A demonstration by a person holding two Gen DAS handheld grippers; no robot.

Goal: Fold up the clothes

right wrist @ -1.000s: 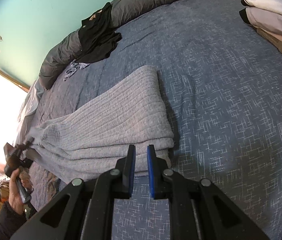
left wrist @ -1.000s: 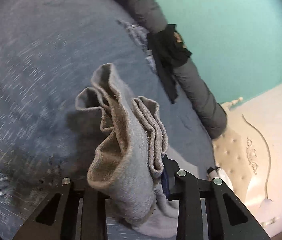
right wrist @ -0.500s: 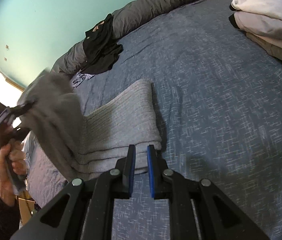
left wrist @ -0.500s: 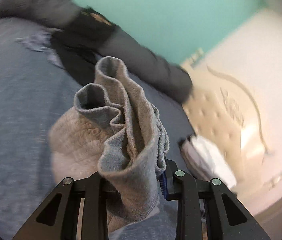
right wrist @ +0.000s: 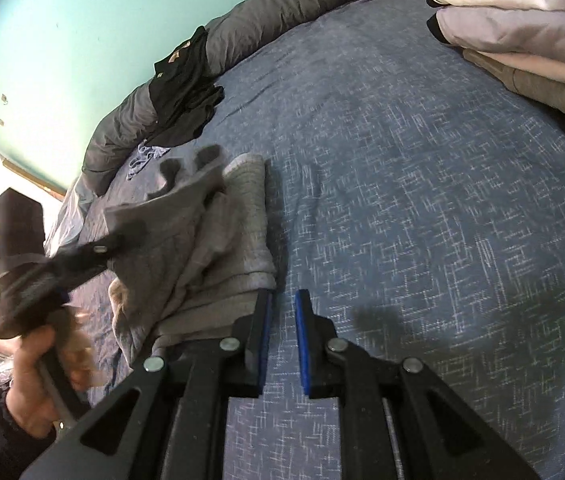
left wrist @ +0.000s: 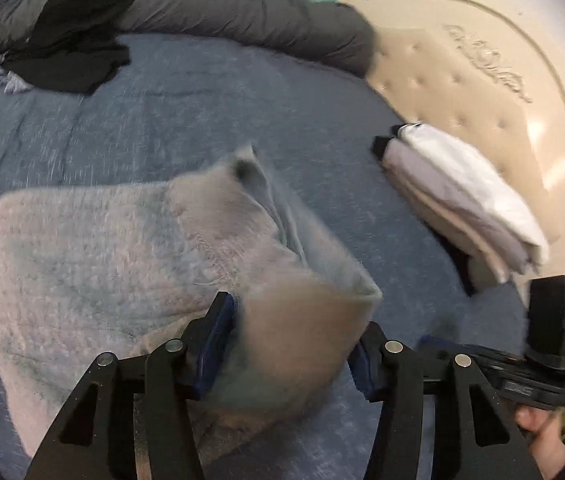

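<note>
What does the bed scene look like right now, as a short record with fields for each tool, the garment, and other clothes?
left tool: closed on a bunched end of the gray garment, blurred
right tool: narrow gap, holding nothing, beside the garment's edge
garment: partly folded on the blue bedspread
stack: folded light clothes near the headboard
black clothes: unfolded, draped over the gray roll

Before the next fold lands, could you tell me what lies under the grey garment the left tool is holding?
Under the grey garment lies the blue bedspread; its lower folded layers rest there. The left tool grips the top flap. Anything beneath the folds is covered.
</note>
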